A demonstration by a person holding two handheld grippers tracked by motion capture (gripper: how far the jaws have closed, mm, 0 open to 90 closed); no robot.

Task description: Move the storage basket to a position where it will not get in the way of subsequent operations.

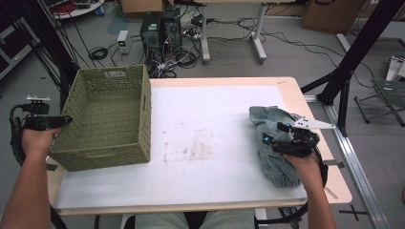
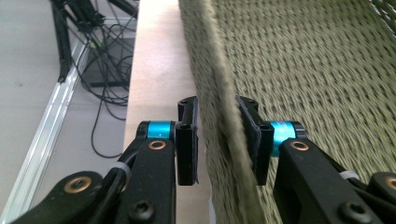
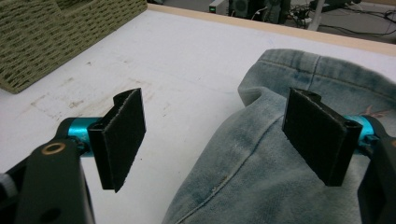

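Your left tongs [image 2: 217,140] straddle the left wall of the woven basket [image 1: 107,119] at the table's [image 1: 210,119] left edge, pads just off the weave; tug now and the wall slips free. Right tongs [image 3: 224,135] gape wide over the faded jeans [image 1: 272,143], holding nothing. Bunched near the right edge, the jeans run long from far to near; grab one loose fold and they'll trail.

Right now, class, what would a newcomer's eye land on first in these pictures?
Probably the green woven basket at the table's left, its wall between the left gripper jaws. Next, the crumpled jeans at the right edge, with the right gripper open just above them.
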